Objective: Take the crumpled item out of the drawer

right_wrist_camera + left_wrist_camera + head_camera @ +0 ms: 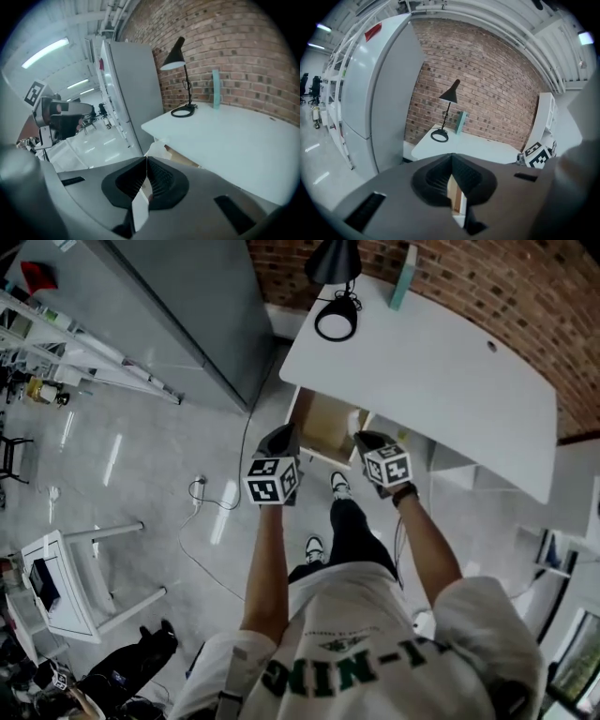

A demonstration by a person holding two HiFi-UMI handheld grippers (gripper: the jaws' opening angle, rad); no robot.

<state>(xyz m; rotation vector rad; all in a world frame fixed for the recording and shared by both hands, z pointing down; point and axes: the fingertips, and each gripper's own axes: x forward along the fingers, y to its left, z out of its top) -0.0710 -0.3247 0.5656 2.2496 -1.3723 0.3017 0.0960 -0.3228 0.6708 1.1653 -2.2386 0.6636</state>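
The white desk's (441,371) drawer (323,423) stands pulled out, its wooden inside showing. I cannot make out a crumpled item in it from the head view. In the right gripper view a pale creased shape (157,149) sits at the drawer's near corner beside the wood (182,160); what it is I cannot tell. My left gripper (279,439) hovers at the drawer's front left and my right gripper (367,442) at its front right. Both are shut, and I see nothing held in the left gripper (452,180) or the right gripper (146,176).
A black lamp (336,296) and a teal book (401,277) stand at the desk's far edge by the brick wall. A tall grey cabinet (169,306) stands left of the desk. A cable (202,493) lies on the floor, with a white stool (70,577) further left.
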